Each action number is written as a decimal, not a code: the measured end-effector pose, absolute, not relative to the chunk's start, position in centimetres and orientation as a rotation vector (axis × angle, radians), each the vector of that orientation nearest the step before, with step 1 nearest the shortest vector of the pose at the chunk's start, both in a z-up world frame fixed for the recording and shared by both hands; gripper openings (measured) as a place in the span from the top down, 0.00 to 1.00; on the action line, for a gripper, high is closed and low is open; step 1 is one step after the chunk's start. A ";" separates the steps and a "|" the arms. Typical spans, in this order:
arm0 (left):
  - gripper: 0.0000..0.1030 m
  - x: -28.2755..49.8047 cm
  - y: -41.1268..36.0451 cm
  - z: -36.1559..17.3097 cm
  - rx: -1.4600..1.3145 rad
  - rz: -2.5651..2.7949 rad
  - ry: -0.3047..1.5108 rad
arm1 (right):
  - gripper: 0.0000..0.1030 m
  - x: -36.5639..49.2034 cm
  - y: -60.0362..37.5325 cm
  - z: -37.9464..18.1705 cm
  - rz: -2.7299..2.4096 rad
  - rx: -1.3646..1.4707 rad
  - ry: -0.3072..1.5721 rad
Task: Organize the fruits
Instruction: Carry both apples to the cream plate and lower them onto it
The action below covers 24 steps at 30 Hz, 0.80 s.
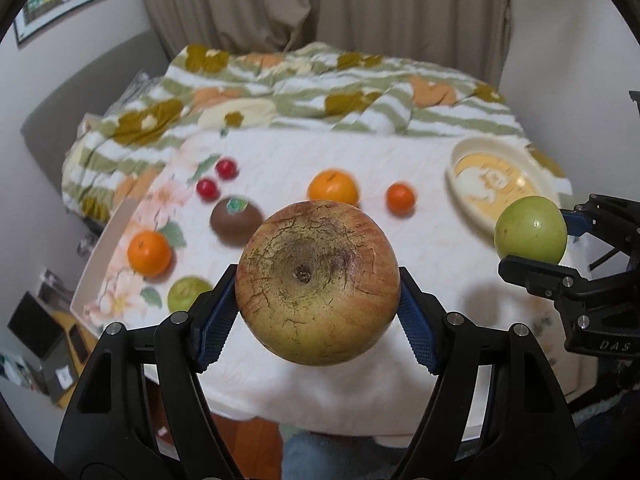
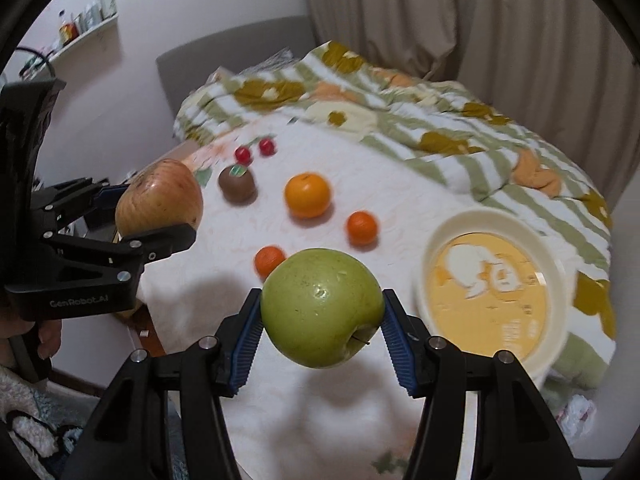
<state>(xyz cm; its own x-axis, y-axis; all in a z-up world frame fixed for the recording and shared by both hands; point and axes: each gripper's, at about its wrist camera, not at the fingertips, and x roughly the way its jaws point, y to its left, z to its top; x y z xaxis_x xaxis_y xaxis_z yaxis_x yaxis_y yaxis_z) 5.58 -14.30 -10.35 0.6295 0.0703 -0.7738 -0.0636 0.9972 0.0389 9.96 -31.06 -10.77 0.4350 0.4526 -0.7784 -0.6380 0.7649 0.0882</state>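
My left gripper [image 1: 318, 304] is shut on a large russet red-yellow apple [image 1: 317, 282], held above the white cloth; it also shows in the right wrist view [image 2: 159, 197]. My right gripper [image 2: 322, 320] is shut on a green apple [image 2: 321, 307], held above the cloth left of a cream bowl [image 2: 556, 260] with a yellow printed inside. The green apple shows in the left wrist view [image 1: 531, 229] in front of the bowl [image 1: 460, 152]. On the cloth lie oranges [image 1: 333, 189] [image 1: 149, 253], a small tangerine [image 1: 400, 199], a brown fruit [image 1: 236, 221], two red cherries [image 1: 208, 189] and a green fruit [image 1: 188, 293].
A crumpled green-striped floral blanket [image 1: 320, 92] lies behind the fruits. A floral tray edge [image 1: 104, 248] runs along the left. Curtains hang at the back. The table's front edge [image 1: 320, 420] is close below my grippers.
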 end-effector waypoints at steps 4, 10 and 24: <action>0.21 7.2 -16.1 -8.2 0.026 0.009 0.844 | 0.48 10.9 -33.2 -9.0 0.620 -0.210 0.872; 0.21 11.5 -18.8 -6.1 0.072 -0.102 0.800 | 0.48 13.3 -36.7 -7.1 0.492 -0.175 0.847; 0.21 22.9 -27.1 -7.5 0.202 -0.412 0.852 | 0.48 18.6 -43.3 -7.1 0.211 -0.013 0.879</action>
